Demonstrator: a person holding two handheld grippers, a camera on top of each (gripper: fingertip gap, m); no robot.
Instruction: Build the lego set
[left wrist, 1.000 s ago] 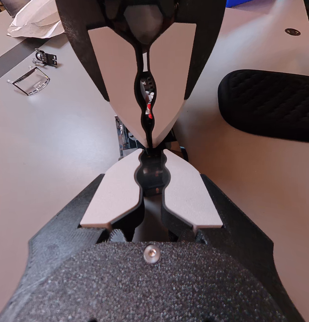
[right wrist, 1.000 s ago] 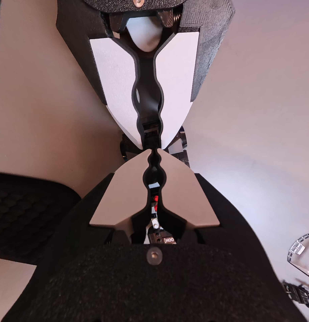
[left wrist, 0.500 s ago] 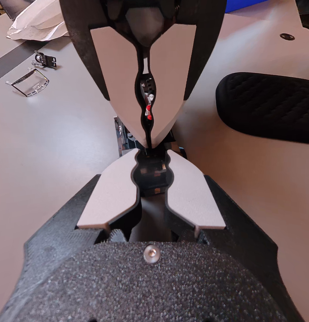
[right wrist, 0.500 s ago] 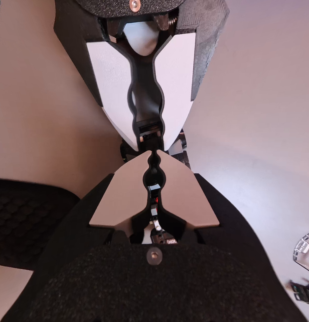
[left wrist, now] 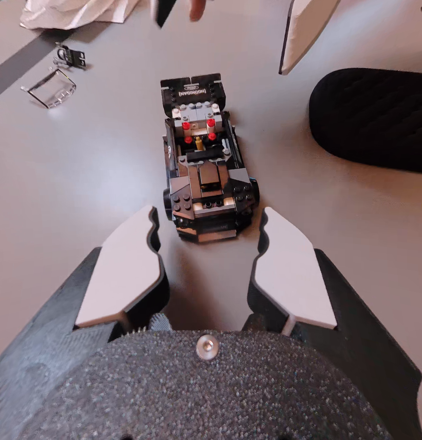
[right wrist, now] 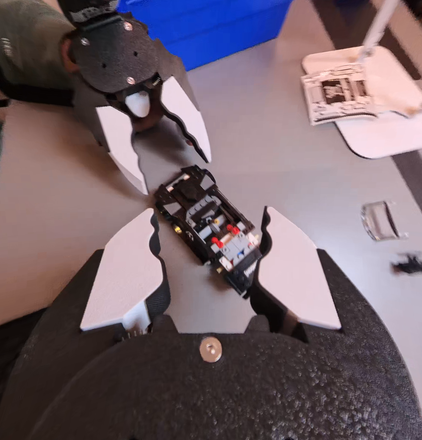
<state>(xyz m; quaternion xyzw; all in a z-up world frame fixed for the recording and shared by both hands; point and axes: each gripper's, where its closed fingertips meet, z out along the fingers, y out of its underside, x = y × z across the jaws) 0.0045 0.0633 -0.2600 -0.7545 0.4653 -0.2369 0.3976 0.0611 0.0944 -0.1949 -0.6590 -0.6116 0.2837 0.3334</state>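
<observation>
A black lego car (left wrist: pixel 205 162) with red studs and an open cockpit rests on the grey table (left wrist: pixel 86 166). Its nose points at my left gripper (left wrist: pixel 208 210), which is open and empty just short of the nose. In the right wrist view the car (right wrist: pixel 205 228) lies slantwise, its tail between the open fingers of my right gripper (right wrist: pixel 208 209), close to the right-hand finger (right wrist: pixel 288 262). The left gripper (right wrist: pixel 175 175) shows beyond the nose, open. A clear windshield piece (left wrist: pixel 50 90) and a small black piece (left wrist: pixel 70 57) lie apart at the far left.
A black padded rest (left wrist: pixel 372 119) lies right of the car. A white bag (left wrist: pixel 74 12) is at the far left. A blue bin (right wrist: pixel 217 23), an instruction booklet (right wrist: pixel 336 97) on a white board (right wrist: pixel 384 138), and a person's sleeve (right wrist: pixel 21 47) show in the right wrist view. Some 10 cm of space lies between my two pairs of fingers. About 20 cm separates my right fingertips from the clear windshield piece (left wrist: pixel 50 90). The right camera catches it too, in the right wrist view (right wrist: pixel 381 220).
Both grippers were shut on the car, tip to tip. Both have opened and drawn back, and the car now sits free on the table.
</observation>
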